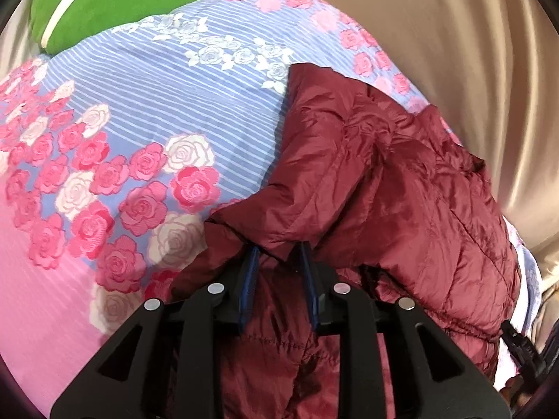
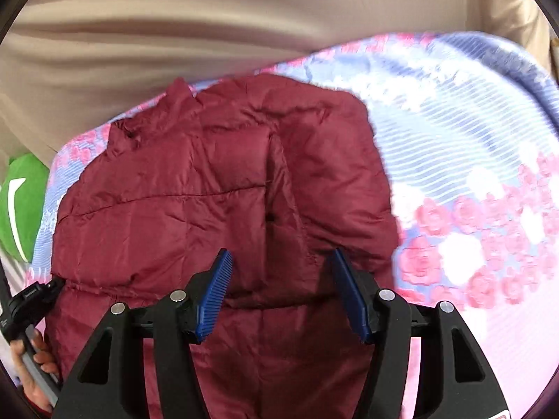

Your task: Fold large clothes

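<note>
A maroon puffer jacket (image 1: 384, 181) lies on a floral bedspread (image 1: 146, 80), one part folded over its body. My left gripper (image 1: 279, 253) sits low at the folded part's near edge. That dark-trimmed edge drapes over both fingertips, and a gap shows between the blue pads (image 1: 248, 279), so the pads are not visibly pressing. In the right wrist view the jacket (image 2: 181, 209) spreads flat, collar at the far left. My right gripper (image 2: 281, 256) hovers over its near part, jaws wide apart with nothing pinched.
A green cushion (image 1: 122, 0) lies beyond the bedspread (image 2: 454, 132), seen also as a green cushion (image 2: 17, 206) at the left. Beige draped cloth (image 2: 174, 35) bounds the bed's far side. A person's hand (image 2: 35, 359) holds the other gripper's handle at the lower left.
</note>
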